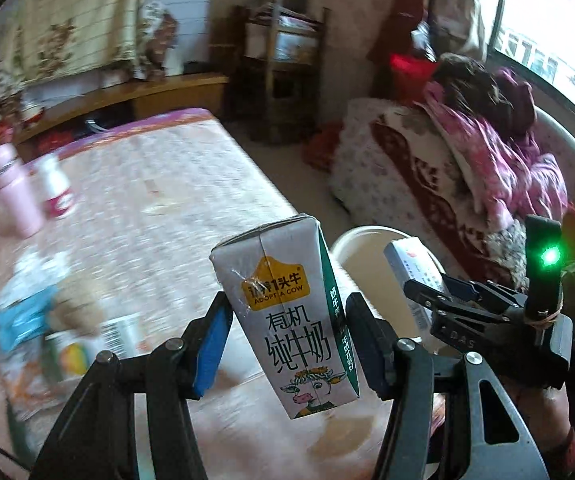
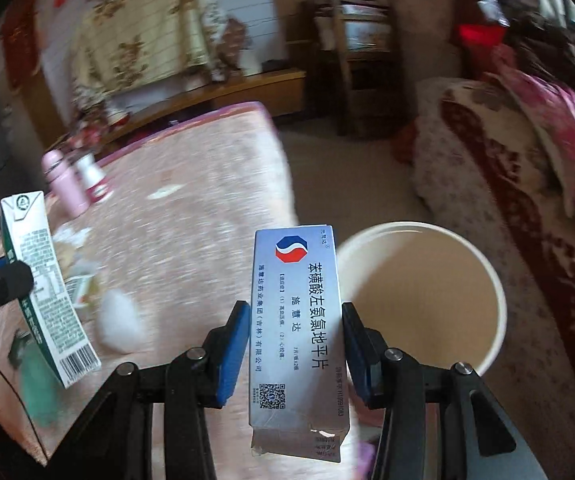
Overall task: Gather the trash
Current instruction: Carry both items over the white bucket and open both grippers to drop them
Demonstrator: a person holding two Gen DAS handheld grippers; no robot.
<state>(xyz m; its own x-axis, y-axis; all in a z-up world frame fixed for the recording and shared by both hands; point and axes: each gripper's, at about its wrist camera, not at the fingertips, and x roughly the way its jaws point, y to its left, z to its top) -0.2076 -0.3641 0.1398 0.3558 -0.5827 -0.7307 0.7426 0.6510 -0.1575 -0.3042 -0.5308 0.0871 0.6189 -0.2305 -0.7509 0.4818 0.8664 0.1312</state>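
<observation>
My left gripper (image 1: 287,340) is shut on a white and green milk carton (image 1: 287,320), held tilted above the pink table (image 1: 147,184). The carton also shows in the right wrist view (image 2: 43,288). My right gripper (image 2: 293,344) is shut on a silver-white medicine box (image 2: 295,336), held upright just left of a white bucket (image 2: 491,304). The right gripper (image 1: 443,300) with the box (image 1: 415,268) shows in the left wrist view, over the bucket's rim (image 1: 351,236). More trash lies on the table: a crumpled white tissue (image 2: 121,326) and blurred packets (image 1: 63,340).
A pink bottle (image 1: 17,192) and a white bottle with a red label (image 1: 57,190) stand at the table's far left. A sofa with patterned covers and pink bedding (image 1: 487,160) is to the right. A wooden shelf (image 1: 283,68) stands at the back.
</observation>
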